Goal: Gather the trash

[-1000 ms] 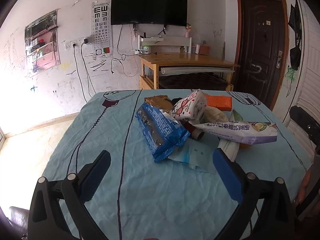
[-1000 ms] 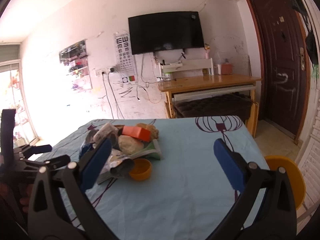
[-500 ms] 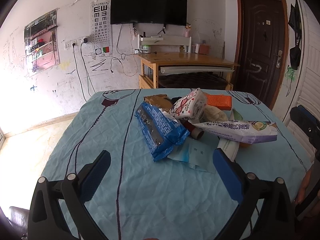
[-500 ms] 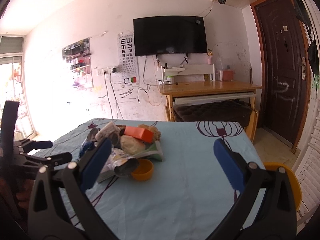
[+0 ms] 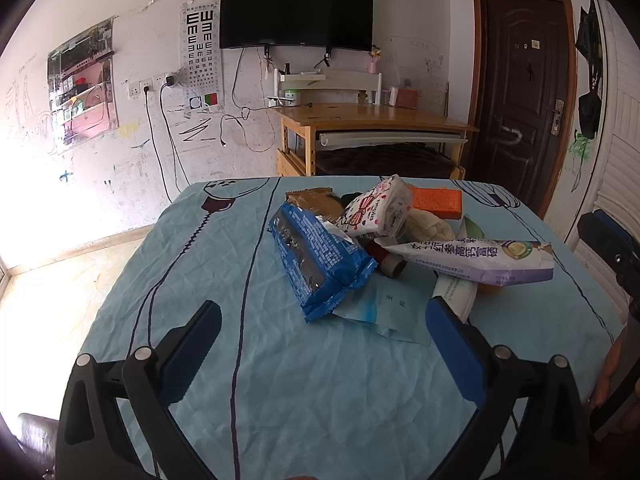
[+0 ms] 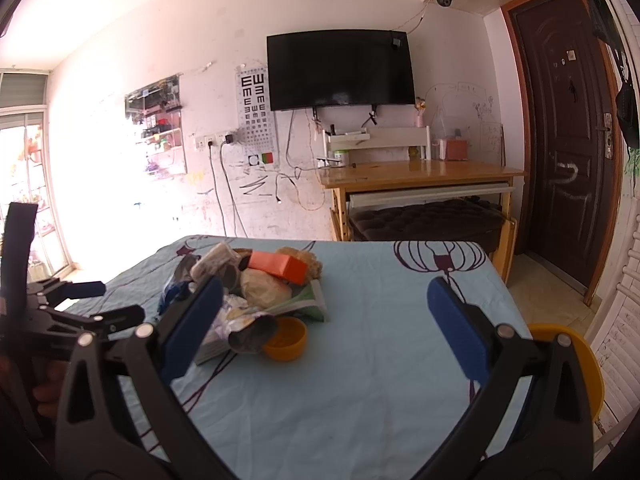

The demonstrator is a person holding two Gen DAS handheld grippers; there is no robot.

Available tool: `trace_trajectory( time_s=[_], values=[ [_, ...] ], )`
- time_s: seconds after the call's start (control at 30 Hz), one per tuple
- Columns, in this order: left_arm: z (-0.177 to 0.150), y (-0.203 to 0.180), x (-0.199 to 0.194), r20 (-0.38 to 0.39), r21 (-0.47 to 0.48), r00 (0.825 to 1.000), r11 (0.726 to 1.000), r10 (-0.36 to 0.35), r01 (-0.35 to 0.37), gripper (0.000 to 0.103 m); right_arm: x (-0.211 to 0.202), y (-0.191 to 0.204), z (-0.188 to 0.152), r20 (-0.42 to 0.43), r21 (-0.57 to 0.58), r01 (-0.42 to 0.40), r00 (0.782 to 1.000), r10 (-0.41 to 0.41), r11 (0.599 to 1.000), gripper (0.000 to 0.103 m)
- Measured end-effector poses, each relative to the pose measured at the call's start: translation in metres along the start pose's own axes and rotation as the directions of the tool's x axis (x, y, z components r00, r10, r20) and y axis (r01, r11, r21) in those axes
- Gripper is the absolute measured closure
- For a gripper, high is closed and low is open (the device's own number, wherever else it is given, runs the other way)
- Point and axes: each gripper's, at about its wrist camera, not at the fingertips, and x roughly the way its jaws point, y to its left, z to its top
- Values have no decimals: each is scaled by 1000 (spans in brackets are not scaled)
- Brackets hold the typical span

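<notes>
My left tongs [image 5: 320, 344] stand wide apart with nothing between the blue pads, held over the near part of the desk's wrinkled light-blue cloth [image 5: 280, 392]; my right tongs [image 6: 326, 312] are just as wide and hold nothing. The trash lies heaped at the desk's middle. From the left I see a crinkled blue foil snack bag [image 5: 316, 260] on top of a pale blue paper sheet [image 5: 384, 312], a white-and-purple printed pouch [image 5: 476, 260], a white wrapper with a red bow pattern [image 5: 380, 208] and a flat orange box [image 5: 436, 200]; what lies under them is hidden. Only the right view shows the small orange plastic bowl [image 6: 286, 339] at the heap's near edge, and a yellow round seat [image 6: 560, 344], partly cut off by the tongs, beside the desk.
</notes>
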Motion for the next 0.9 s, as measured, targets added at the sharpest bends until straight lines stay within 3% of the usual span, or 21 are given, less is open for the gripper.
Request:
trace_trajectory(
  time_s=[0.9],
  values=[
    [0, -2, -2, -5, 2, 1000, 1000, -13, 13, 6, 3, 0, -1, -11, -1, 1, 1000, -1, 1000, 4]
  ],
)
